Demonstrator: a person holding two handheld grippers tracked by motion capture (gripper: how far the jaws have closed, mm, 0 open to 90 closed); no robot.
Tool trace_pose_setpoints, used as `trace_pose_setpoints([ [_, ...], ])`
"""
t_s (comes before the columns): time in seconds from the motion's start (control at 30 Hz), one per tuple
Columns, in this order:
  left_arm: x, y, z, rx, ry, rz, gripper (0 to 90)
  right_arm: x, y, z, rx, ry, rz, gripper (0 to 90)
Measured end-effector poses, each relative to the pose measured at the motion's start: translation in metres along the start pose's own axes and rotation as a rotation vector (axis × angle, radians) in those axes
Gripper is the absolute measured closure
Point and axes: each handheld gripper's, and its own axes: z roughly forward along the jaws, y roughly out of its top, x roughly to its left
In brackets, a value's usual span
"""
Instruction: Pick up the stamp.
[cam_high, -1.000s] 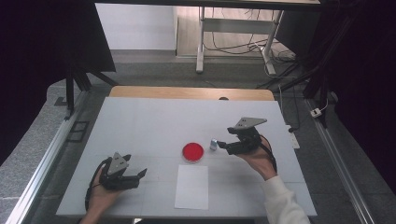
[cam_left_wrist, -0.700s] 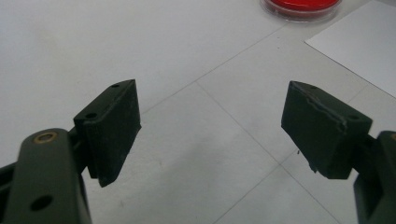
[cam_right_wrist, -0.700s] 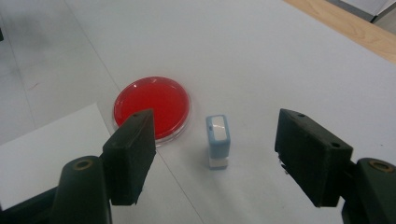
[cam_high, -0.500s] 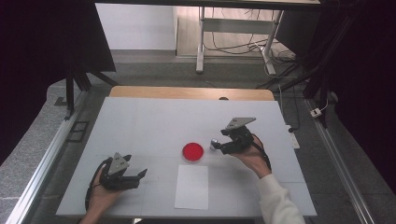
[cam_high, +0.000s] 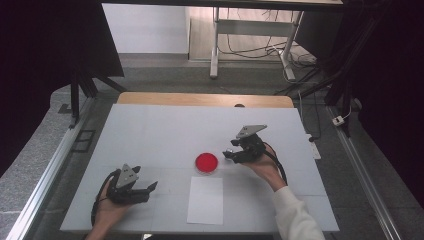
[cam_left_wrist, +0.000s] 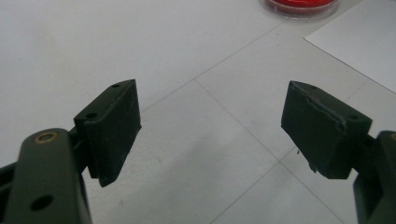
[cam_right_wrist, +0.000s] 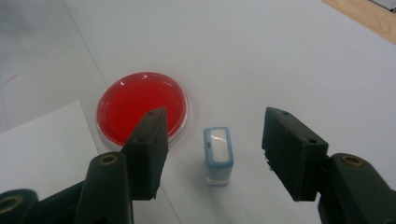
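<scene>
Right gripper (cam_high: 229, 154) since earlier frame: shifted down and left toward small blue-topped block (cam_right_wrist: 217, 155); left gripper (cam_high: 148, 189) unmoved. Block: upright on table (cam_high: 150, 135), straight ahead between right jaws, untouched; long side runs along the approach line. Right jaws wide apart, empty. Red dish (cam_right_wrist: 142, 107): just beside block, behind left jaw, crowding that side. White sheet (cam_high: 206, 199): nearer person. Left gripper: agape, empty, well apart.

A white worktop (cam_high: 165, 135) carries a red round dish (cam_high: 206, 162), a small blue-capped block (cam_right_wrist: 217, 154) just beside it, and a white paper sheet (cam_high: 206, 200) near the front edge.
</scene>
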Motion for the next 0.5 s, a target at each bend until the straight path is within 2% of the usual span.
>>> trace_pose_setpoints([
  [0.5, 0.0001, -0.0009, 0.0002, 0.003, 0.003, 0.001, 20.1, 0.0012, -0.0049, 0.0105, 0.029, -0.017, -0.019, 52.9],
])
